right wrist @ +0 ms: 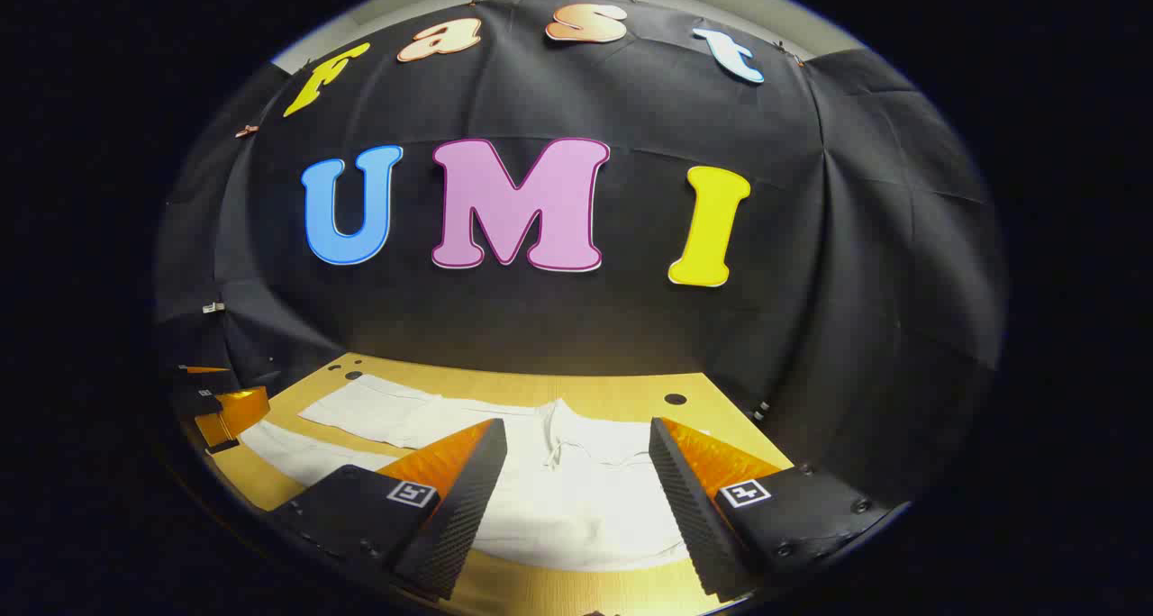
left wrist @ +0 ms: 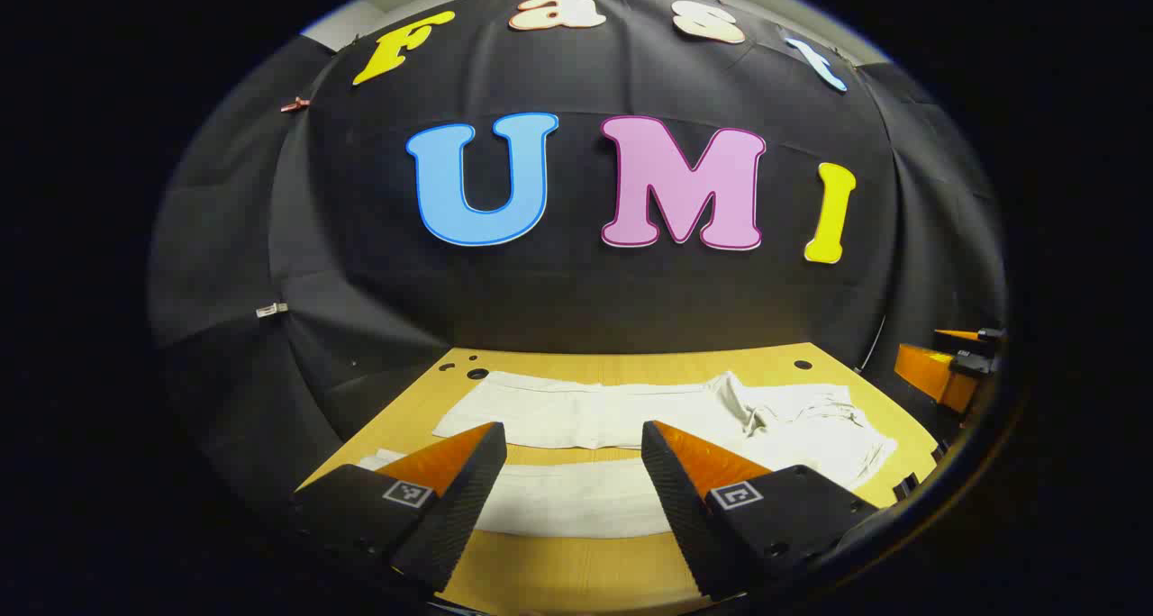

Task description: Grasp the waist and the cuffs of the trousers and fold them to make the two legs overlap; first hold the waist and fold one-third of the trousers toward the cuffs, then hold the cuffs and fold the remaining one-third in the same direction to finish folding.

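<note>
Honestly, the white trousers (left wrist: 585, 418) are lying flat on the wooden table (left wrist: 576, 571), legs apart; they're looking thin and floppy, so you're pinching hem edges: left gripper (left wrist: 574, 449) near cuffs, right gripper (right wrist: 576, 449) over the waist (right wrist: 585, 445), both gaping wide, holding nothing

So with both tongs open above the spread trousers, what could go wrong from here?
1. The two legs of the white trousers lie apart with bare table between them; grabbing only one layer could leave them misaligned when overlapped.
2. The waist is wrinkled, with a loose drawstring; creases may get folded in.
3. The left tongs and right tongs hang open above the cloth, so a shallow pinch could slip.
</note>
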Demonstrator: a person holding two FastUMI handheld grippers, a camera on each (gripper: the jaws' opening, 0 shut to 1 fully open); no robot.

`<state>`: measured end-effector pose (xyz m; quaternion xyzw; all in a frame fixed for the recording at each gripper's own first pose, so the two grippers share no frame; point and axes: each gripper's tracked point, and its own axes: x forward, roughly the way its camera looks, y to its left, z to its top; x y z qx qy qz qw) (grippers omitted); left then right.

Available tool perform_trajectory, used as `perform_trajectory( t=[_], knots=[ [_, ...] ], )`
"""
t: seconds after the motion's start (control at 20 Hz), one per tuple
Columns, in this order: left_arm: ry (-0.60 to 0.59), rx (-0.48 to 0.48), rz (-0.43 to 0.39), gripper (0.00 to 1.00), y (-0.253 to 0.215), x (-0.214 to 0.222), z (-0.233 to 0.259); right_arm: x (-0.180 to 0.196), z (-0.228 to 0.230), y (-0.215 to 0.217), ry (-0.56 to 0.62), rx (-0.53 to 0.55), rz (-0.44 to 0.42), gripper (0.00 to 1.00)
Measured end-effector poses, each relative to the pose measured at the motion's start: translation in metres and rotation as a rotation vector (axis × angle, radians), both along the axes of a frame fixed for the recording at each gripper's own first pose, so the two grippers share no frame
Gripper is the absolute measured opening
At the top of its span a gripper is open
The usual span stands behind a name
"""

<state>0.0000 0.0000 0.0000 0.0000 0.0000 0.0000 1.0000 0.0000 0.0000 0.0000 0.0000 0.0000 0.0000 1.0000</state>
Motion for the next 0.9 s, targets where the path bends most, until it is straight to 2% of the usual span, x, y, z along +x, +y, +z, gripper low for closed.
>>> perform_trajectory(
  t=[0.25,0.55,0.65,0.8,0.9],
  knots=[
    [-0.004,0.008,0.040,0.96,-0.003,0.001,0.001,0.009,-0.005,0.001,0.009,-0.024,0.054,0.98],
    [-0.045,0.038,0.163,0.95,0.008,0.008,0.010,0.036,0.003,-0.007,-0.043,-0.069,0.133,0.98],
    [-0.040,0.008,0.168,0.95,0.005,0.010,0.009,0.044,0.003,-0.010,-0.052,-0.099,0.139,0.98],
    [-0.062,-0.016,0.152,0.95,-0.002,0.013,0.013,0.050,-0.007,-0.013,-0.019,-0.079,0.168,0.98],
    [-0.084,-0.022,0.149,0.95,-0.005,0.011,0.013,0.053,-0.011,-0.019,-0.018,-0.116,0.179,0.98]
  ],
)
